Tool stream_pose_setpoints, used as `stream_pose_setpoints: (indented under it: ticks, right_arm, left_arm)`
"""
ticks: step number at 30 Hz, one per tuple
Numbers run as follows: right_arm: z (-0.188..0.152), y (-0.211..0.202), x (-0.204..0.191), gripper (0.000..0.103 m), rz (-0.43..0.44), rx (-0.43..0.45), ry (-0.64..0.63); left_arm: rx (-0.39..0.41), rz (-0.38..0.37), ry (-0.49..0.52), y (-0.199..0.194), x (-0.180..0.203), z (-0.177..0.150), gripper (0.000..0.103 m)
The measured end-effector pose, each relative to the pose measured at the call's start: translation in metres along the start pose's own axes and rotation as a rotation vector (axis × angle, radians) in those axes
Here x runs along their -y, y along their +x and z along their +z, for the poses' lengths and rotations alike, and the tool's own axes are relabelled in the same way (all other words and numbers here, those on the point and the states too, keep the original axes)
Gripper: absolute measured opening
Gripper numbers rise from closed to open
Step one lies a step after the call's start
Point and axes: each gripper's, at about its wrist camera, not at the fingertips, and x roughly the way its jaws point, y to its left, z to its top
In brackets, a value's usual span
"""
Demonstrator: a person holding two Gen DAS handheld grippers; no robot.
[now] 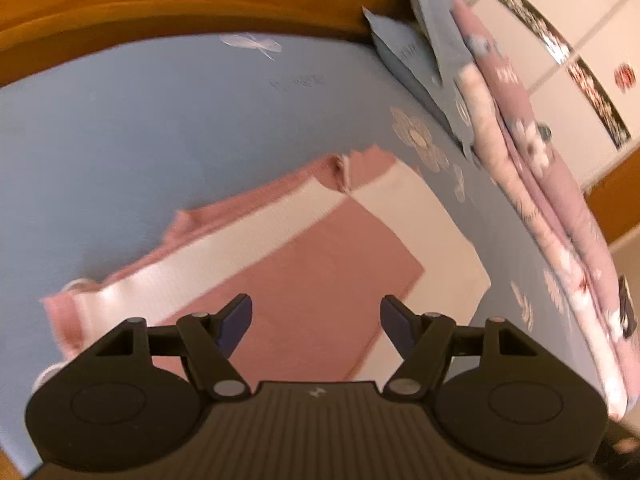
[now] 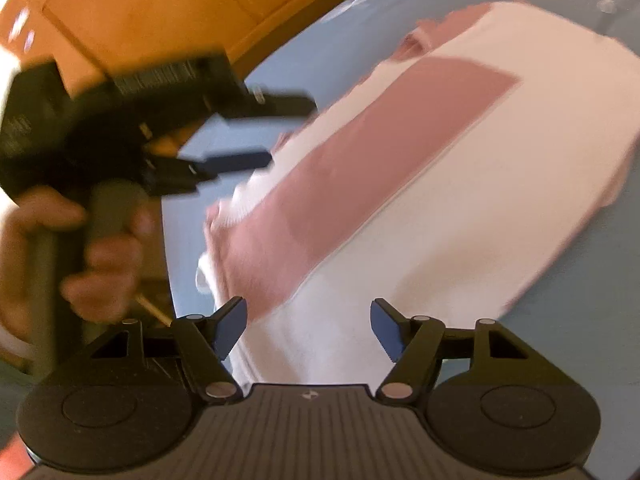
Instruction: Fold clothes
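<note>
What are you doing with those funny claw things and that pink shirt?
A person is folding clothes with a claw gripper in each hand. The pink and cream garment lies partly folded on the blue bedsheet. The left gripper and right gripper are both open above it, holding nothing. A stack of folded clothes sits at the side of the bed.

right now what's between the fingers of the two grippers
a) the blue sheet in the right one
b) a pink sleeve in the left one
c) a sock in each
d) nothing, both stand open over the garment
d: the left gripper and the right gripper both show a wide empty gap, with the pink and white garment lying flat on the blue sheet beyond them.
</note>
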Motion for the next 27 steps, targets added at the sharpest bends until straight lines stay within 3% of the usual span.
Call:
stream_pose_setpoints:
  ticks: [4,10,14,21,27]
  right_arm:
    - [-0.019,0.020,-0.013,0.073,0.028,-0.075,-0.009]
    - [-0.034,0.020,-0.048,0.073,0.053,-0.075,-0.117]
    - [-0.041,0.040,-0.057,0.079,0.032,-0.110,-0.154]
    - [-0.024,0.033,-0.071,0.079,0.047,-0.088,-0.220]
    - [-0.018,0.044,-0.070,0.080,0.053,-0.103,-0.176]
  left_arm:
    - [0.015,0.029,-0.036,-0.018,-0.016,-0.012,0.071]
    - [0.010,0.048,-0.110,-0.029,-0.035,-0.027,0.071]
    - [0.002,0.054,-0.150,-0.031,-0.043,-0.035,0.071]
    - [0.009,0.050,-0.133,-0.025,-0.052,-0.032,0.071]
    - [-0.070,0.110,-0.157,0.002,-0.065,-0.027,0.071]
